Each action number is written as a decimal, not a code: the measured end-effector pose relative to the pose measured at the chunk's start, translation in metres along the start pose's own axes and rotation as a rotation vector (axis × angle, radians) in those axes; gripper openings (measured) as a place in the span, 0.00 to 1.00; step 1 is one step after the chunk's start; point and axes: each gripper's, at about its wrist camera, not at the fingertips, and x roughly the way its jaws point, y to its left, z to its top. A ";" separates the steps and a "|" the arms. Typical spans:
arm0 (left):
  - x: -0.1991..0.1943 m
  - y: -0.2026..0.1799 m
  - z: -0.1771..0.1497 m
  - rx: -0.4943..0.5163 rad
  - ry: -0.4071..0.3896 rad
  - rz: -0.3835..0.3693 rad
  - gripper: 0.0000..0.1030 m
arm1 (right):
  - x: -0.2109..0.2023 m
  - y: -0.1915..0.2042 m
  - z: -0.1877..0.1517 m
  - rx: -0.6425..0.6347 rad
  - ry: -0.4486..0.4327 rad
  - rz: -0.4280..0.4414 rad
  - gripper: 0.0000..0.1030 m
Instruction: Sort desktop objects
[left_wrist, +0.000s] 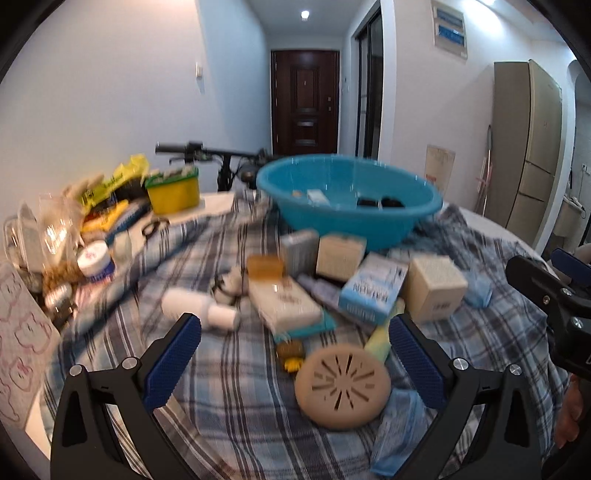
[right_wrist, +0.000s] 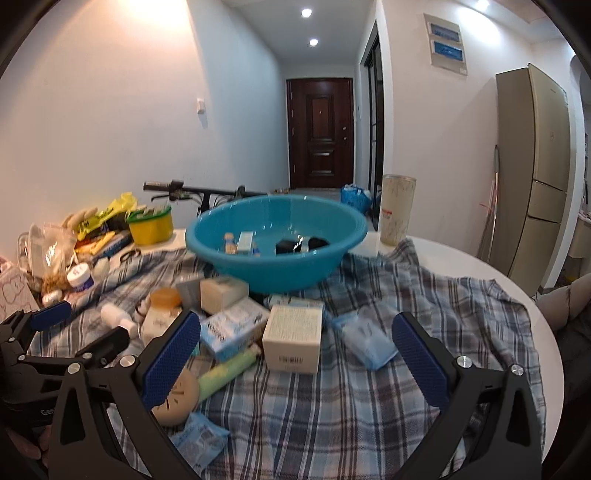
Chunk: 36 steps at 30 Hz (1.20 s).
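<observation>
A blue plastic basin stands at the back of a plaid cloth and holds a few small boxes and black items. In front of it lies a pile of small objects: a cream box, a blue-white box, a white bottle, a round beige vented disc and a pale green tube. My left gripper is open and empty, its jaws on either side of the disc. My right gripper is open and empty, just short of the cream box.
The plaid cloth covers a round white table. Clutter sits at the far left: a yellow-green tub, bags, a white jar. Blue tissue packs lie on the cloth. A tall cup stands behind the basin. A bicycle handlebar is behind the table.
</observation>
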 end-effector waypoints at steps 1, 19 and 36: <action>0.004 0.001 -0.004 -0.010 0.019 -0.007 1.00 | 0.001 0.001 -0.002 -0.004 0.011 0.001 1.00; 0.051 -0.021 -0.033 0.021 0.196 -0.180 0.94 | 0.019 -0.011 -0.023 0.024 0.099 -0.015 1.00; 0.063 -0.012 -0.037 -0.010 0.241 -0.231 0.78 | 0.027 -0.015 -0.030 0.034 0.131 -0.006 1.00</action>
